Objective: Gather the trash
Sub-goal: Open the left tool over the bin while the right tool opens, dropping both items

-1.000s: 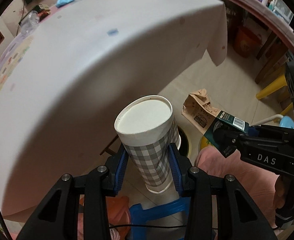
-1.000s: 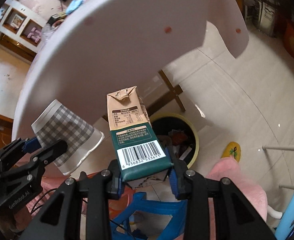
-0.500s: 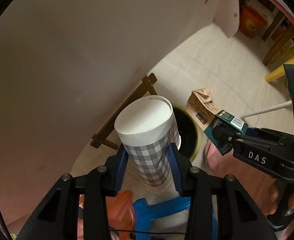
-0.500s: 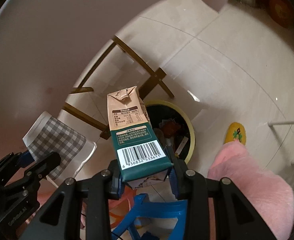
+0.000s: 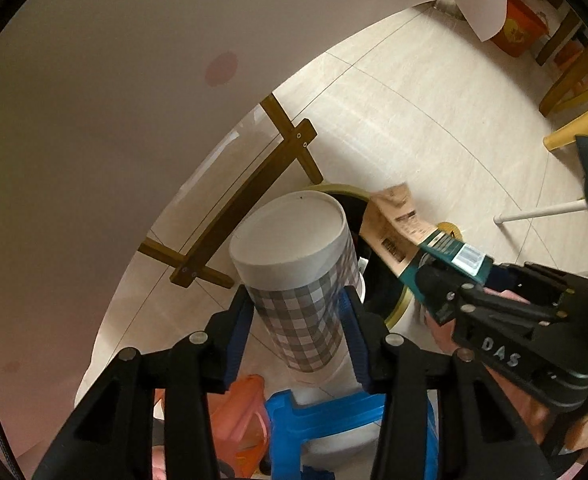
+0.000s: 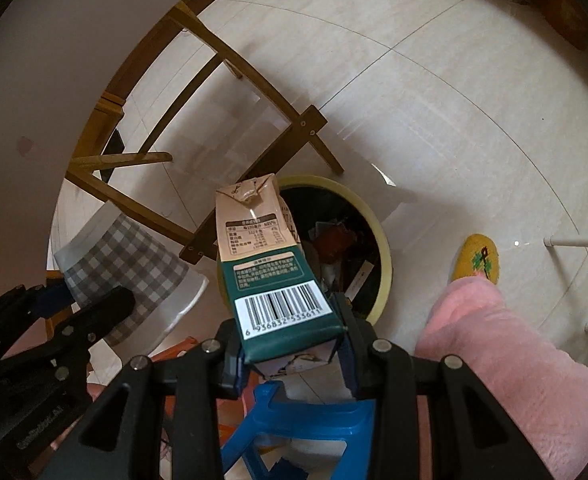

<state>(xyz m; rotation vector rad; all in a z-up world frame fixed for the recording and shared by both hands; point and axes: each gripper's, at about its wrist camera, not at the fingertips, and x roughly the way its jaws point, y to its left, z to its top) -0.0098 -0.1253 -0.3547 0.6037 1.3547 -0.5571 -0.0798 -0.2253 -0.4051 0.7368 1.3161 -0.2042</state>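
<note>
The left gripper, its jaws just loosened, pinches a checked paper cup; the right gripper clamps a milk carton. Both hang over the yellow-rimmed bin on the floor.

Pale tiled floor catches a bright glare just beside the wooden cross-braced legs of the worktop, whose pale dotted cloth hangs over them. A blue plastic stool stands nearer than the legs; a yellow slipper lies to their right.
</note>
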